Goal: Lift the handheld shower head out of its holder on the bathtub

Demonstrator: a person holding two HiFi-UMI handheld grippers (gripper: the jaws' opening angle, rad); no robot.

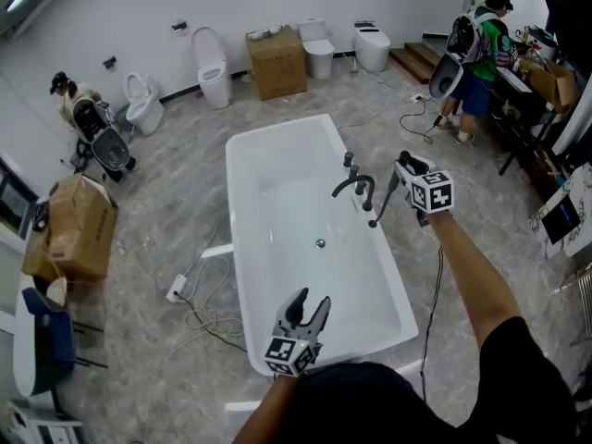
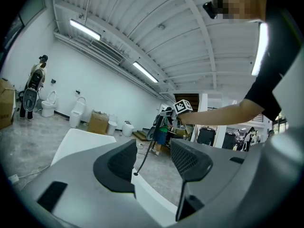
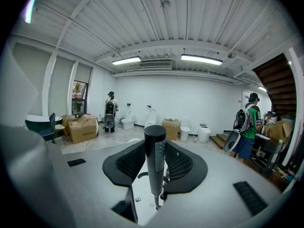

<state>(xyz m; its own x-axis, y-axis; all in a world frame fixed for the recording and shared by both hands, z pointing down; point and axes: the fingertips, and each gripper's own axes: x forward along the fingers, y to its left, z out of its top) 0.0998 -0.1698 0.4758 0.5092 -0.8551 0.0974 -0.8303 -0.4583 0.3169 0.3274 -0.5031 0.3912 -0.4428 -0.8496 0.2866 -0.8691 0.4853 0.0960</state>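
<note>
A white bathtub (image 1: 277, 135) fills the middle of the head view, with a dark faucet (image 1: 356, 185) on its right rim. The handheld shower head (image 3: 155, 146) is a dark slim wand. My right gripper (image 3: 155, 164) is shut on its upper part and holds it nearly upright. The wand (image 1: 387, 200) slants down from the right gripper (image 1: 407, 167) to the rim beside the faucet, and its thin lower end sits at the rim. My left gripper (image 1: 308, 309) hovers over the tub's near end, open, with nothing between its fingers (image 2: 118, 163).
Toilets (image 1: 215, 74) and a cardboard box (image 1: 277, 61) line the far wall. More boxes (image 1: 79, 225) stand at the left. A person (image 1: 476, 58) stands at the back right beside a bench. Cables (image 1: 208, 317) lie on the floor left of the tub.
</note>
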